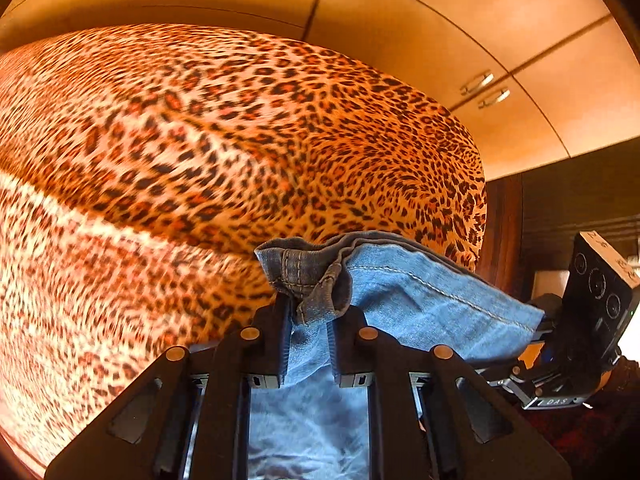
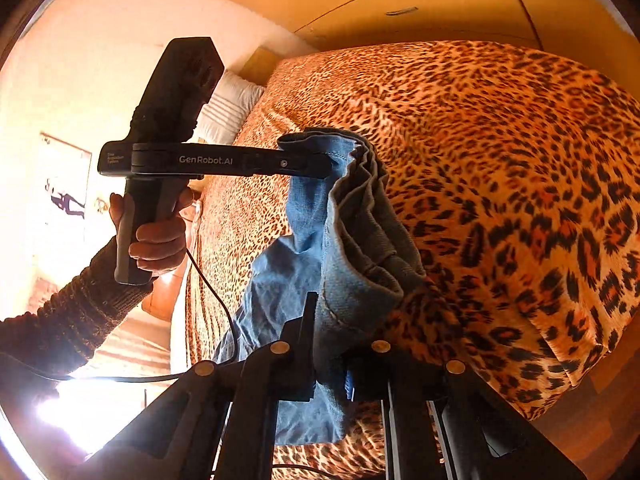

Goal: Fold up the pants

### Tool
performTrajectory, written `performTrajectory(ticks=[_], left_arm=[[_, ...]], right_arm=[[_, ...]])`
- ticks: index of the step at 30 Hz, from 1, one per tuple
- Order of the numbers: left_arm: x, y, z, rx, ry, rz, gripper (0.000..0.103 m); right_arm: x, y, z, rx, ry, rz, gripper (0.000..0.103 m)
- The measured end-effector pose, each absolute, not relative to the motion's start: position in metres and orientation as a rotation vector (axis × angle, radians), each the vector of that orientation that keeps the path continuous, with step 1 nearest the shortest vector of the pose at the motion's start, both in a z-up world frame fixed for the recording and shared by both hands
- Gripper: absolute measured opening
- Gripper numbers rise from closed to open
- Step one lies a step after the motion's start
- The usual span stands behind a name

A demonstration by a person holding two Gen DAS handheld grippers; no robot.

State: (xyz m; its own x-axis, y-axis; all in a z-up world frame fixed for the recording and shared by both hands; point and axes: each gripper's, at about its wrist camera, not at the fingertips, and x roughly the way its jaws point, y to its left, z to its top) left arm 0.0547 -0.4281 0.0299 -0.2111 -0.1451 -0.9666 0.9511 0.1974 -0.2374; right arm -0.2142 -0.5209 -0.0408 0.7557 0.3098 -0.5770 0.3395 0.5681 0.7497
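Note:
Light blue denim pants (image 1: 416, 296) hang between my two grippers above a bed with a leopard-print cover (image 1: 200, 152). My left gripper (image 1: 309, 312) is shut on a hemmed edge of the pants, which bunches over the fingertips. It also shows from the side in the right wrist view (image 2: 320, 164), held in a hand, pinching the top of the pants (image 2: 304, 248). My right gripper (image 2: 326, 340) is shut on another part of the pants, and the cloth drapes down between the fingers. The right gripper's body shows at the right edge of the left wrist view (image 1: 592, 320).
Wooden wardrobe doors with metal handles (image 1: 484, 88) stand behind the bed. A white pillow (image 2: 228, 112) lies at the bed's head. A black cable (image 2: 216, 288) hangs from the left gripper's handle. The bed's edge (image 2: 560, 392) drops off at the right.

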Motion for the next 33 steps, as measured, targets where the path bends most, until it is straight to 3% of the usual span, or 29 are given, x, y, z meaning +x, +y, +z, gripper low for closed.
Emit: performTrajectory(ticks=[8, 14, 17, 21, 22, 24, 26, 28, 33], left_arm=[[0.067, -0.344, 0.022, 0.700, 1.410, -1.096, 0.014], [0.074, -0.244, -0.014, 0.561, 1.528, -0.896, 0.018], [0.074, -0.196, -0.030, 0.490, 1.577, -0.757, 0.024], [0.069, -0.136, -0.031, 0.379, 1.606, -0.619, 0.024], [0.066, -0.122, -0.027, 0.349, 1.600, -0.589, 0.026], [0.057, -0.093, -0.017, 0.236, 1.595, -0.553, 0.039], [0.039, -0.070, -0.008, 0.143, 1.572, -0.520, 0.060], [0.015, -0.058, -0.005, 0.056, 1.572, -0.520, 0.062], [-0.045, -0.062, -0.026, -0.131, 1.613, -0.457, 0.068]], right_arm=[[-0.174, -0.437, -0.017, 0.730, 0.893, 0.176, 0.010], [-0.142, -0.341, -0.037, 0.493, 1.075, 0.393, 0.014], [-0.129, -0.301, -0.063, 0.395, 1.195, 0.431, 0.024], [-0.127, -0.269, -0.080, 0.256, 1.326, 0.469, 0.031], [-0.127, -0.268, -0.076, 0.245, 1.323, 0.491, 0.031], [-0.134, -0.278, -0.056, 0.278, 1.286, 0.522, 0.032], [-0.126, -0.304, -0.038, 0.341, 1.228, 0.508, 0.042], [-0.112, -0.336, -0.025, 0.391, 1.182, 0.465, 0.049], [-0.045, -0.379, -0.012, 0.373, 1.172, 0.505, 0.049]])
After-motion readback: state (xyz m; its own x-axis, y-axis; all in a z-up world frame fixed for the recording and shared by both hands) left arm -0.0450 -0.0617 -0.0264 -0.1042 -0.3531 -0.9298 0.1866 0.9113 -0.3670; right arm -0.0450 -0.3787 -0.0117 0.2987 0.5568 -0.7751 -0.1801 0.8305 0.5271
